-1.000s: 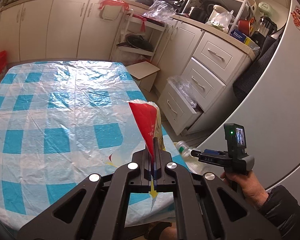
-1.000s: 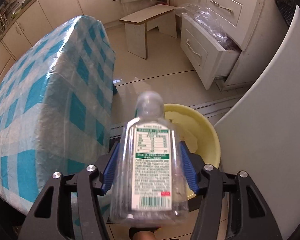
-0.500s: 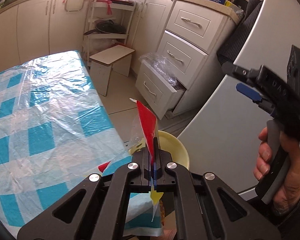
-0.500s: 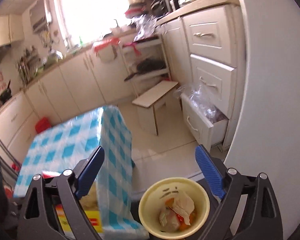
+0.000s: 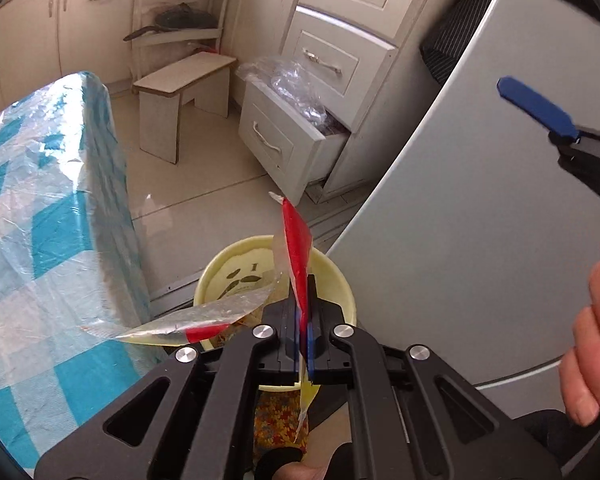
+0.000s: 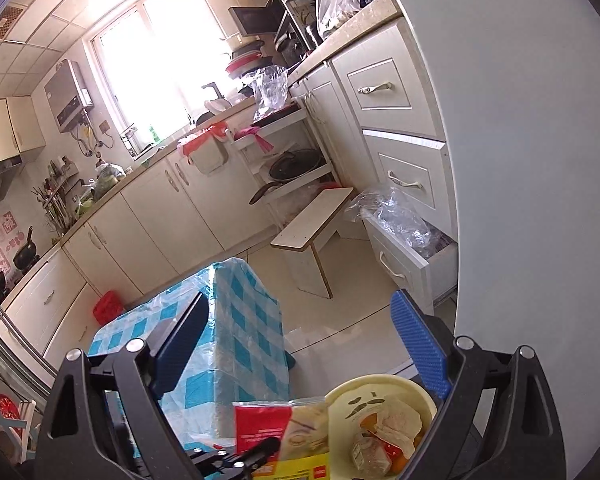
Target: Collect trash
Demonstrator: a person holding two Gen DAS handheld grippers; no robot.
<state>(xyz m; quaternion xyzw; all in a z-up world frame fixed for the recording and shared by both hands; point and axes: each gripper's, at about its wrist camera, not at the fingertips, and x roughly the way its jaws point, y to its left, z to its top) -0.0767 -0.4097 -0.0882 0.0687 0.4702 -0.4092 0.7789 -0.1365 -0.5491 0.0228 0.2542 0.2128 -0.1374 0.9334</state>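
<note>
Holding the snack wrapper (image 5: 297,248) clamped above the yellow bin (image 5: 342,280), the left gripper (image 5: 302,320) must release; the right gripper (image 6: 312,344) is apart, empty.

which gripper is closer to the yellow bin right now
Left. The left gripper, shut on the red and clear snack bag, sits right above the yellow bin. The right gripper is open, empty, and higher, off to the side.

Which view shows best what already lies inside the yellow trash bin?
The right wrist view: it looks into the yellow trash bin and shows crumpled wrappers at the bottom. In the left wrist view the same bin is largely hidden by the left gripper and its snack bag.
</note>
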